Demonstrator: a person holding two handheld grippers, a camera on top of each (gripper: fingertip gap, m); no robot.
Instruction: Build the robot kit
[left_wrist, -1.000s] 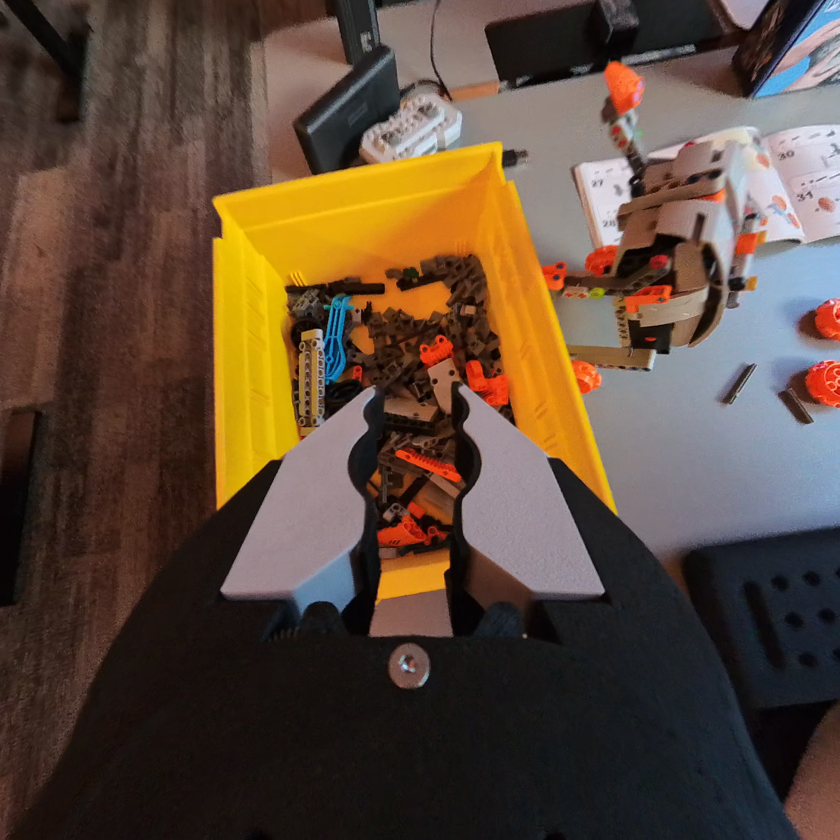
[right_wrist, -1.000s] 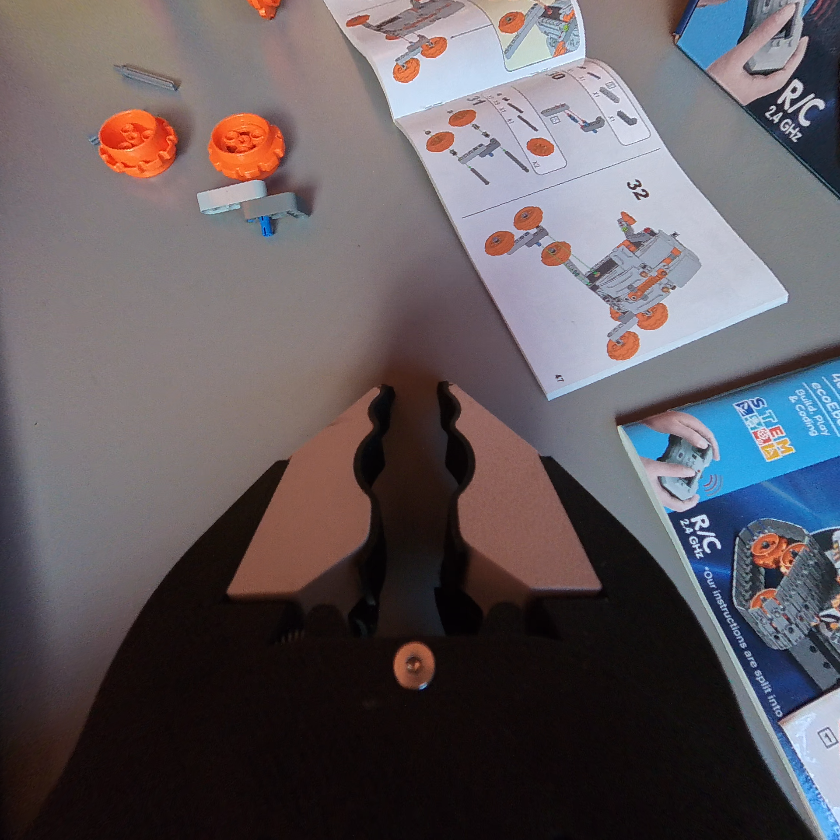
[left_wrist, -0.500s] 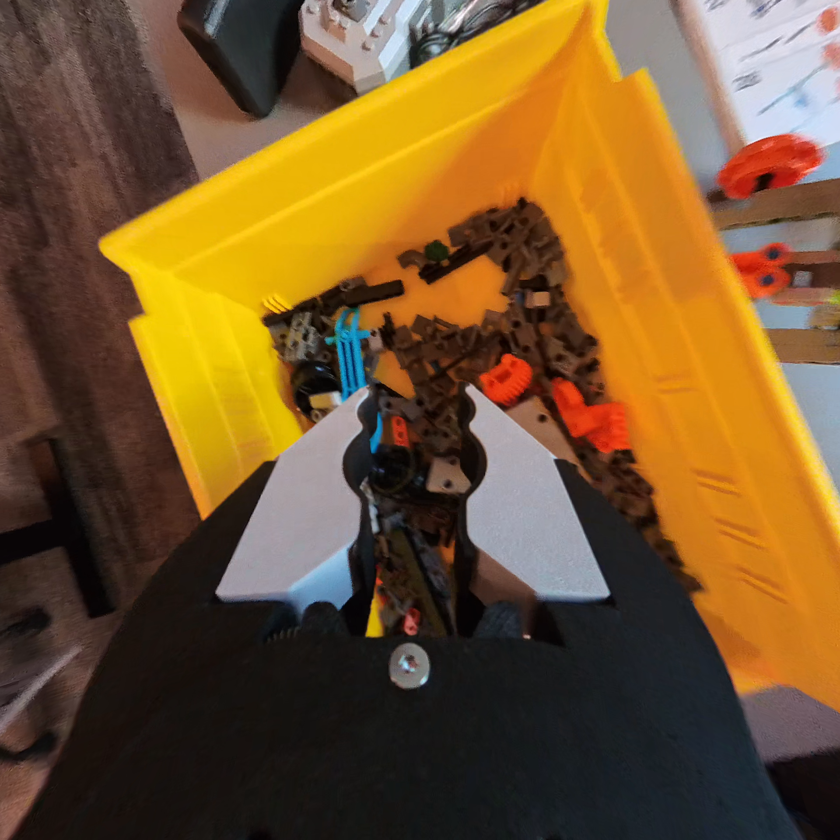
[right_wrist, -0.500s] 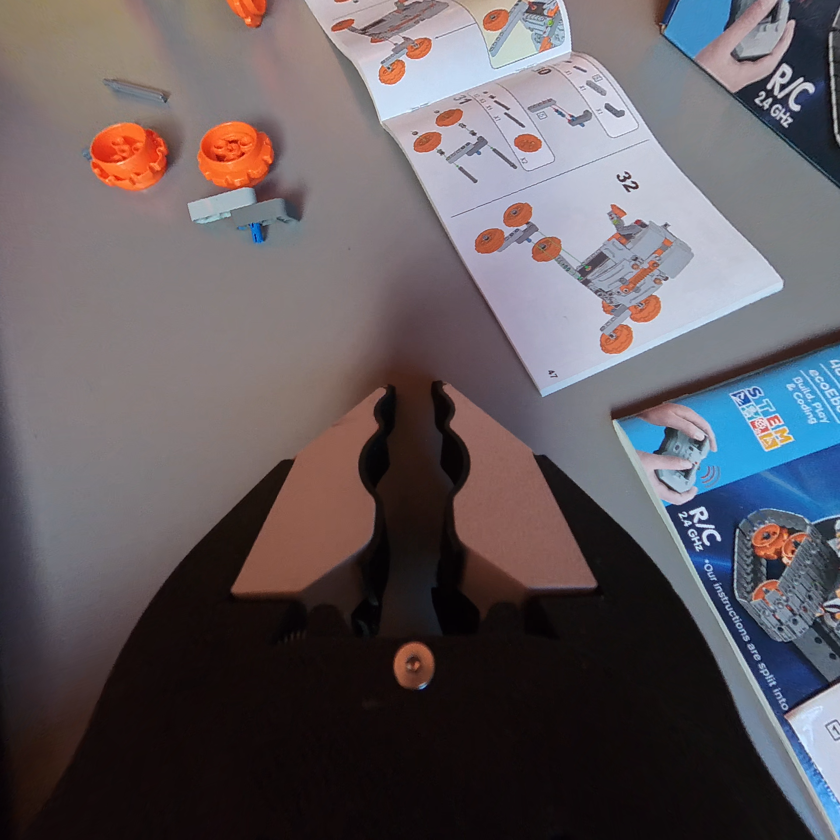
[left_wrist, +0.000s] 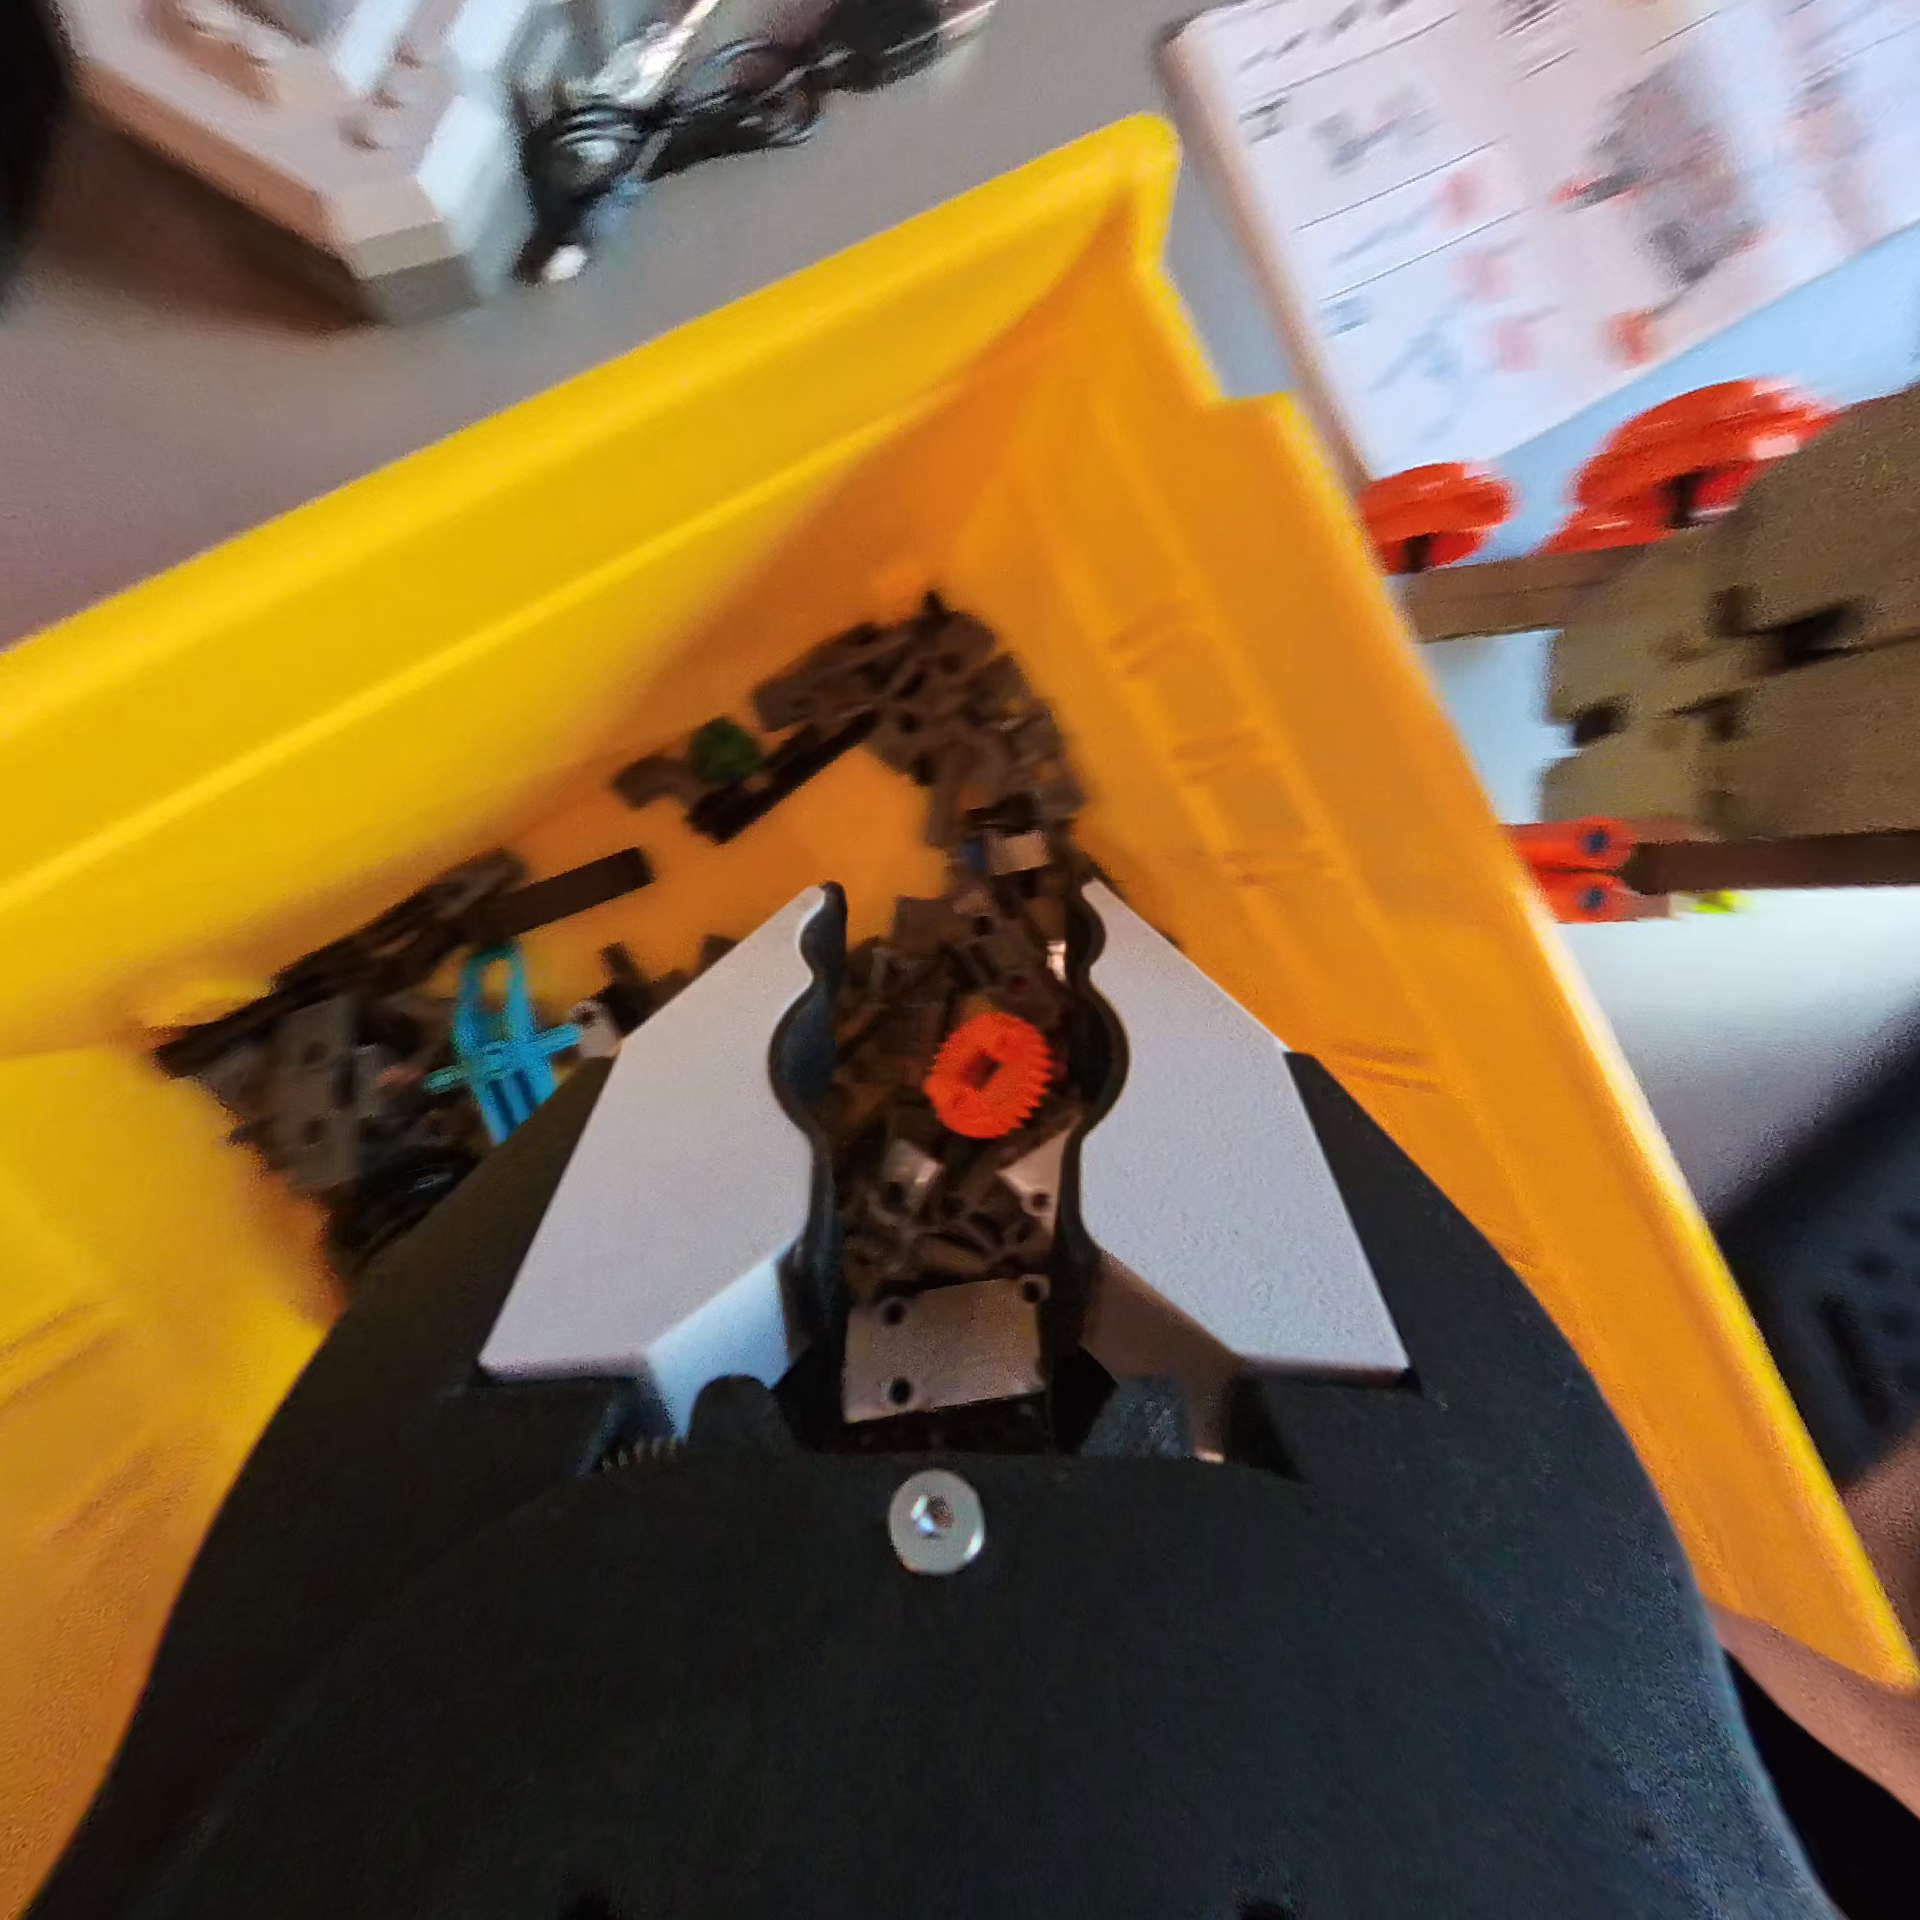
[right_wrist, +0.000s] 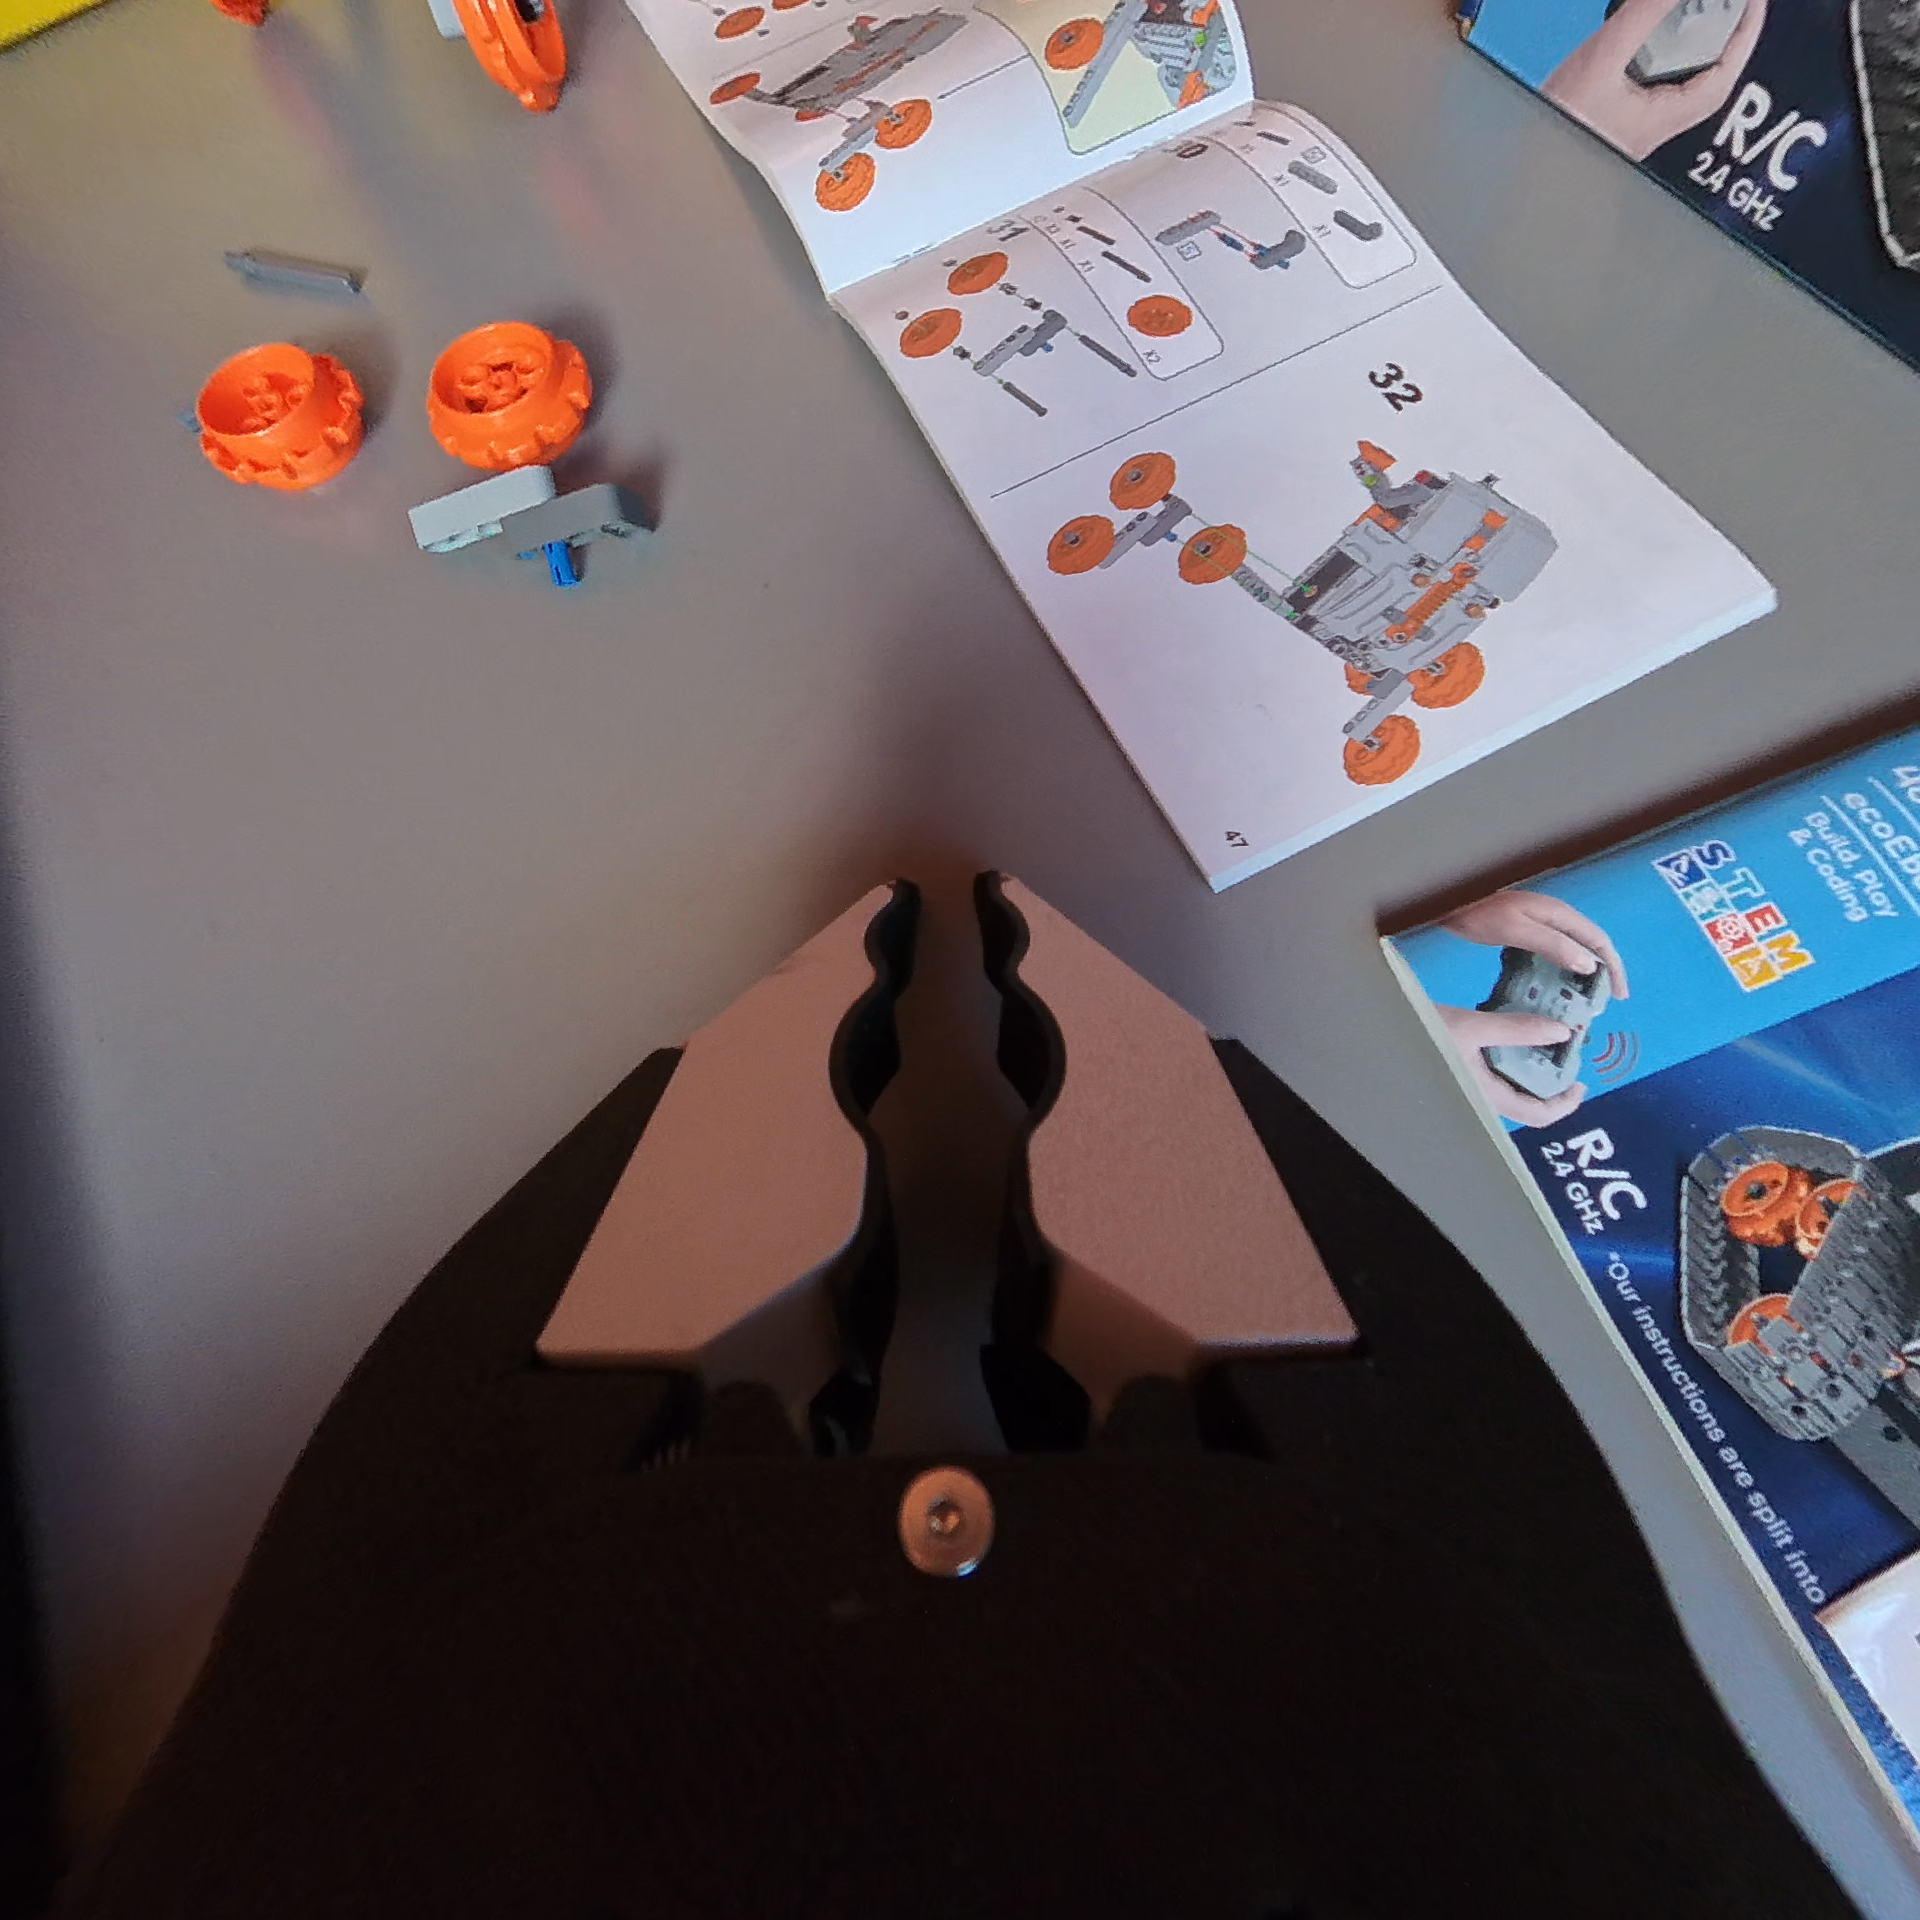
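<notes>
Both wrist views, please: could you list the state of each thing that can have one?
left gripper: open, empty, low inside the bin
yellow bin: uncovered, partly filled with loose parts
orange gear: loose on the pile, between the fingers
right gripper: open, narrow gap, empty
instruction booklet: lying open
two orange wheels: loose on table

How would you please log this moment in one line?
left tongs: open, over orange gear | yellow bin | right tongs: open, empty

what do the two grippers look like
The left gripper and the right gripper match: a broad matte black textured body, two pale grey wedge-shaped jaws with wavy black inner edges, and one silver screw at the centre. No cables or markings show.
</notes>
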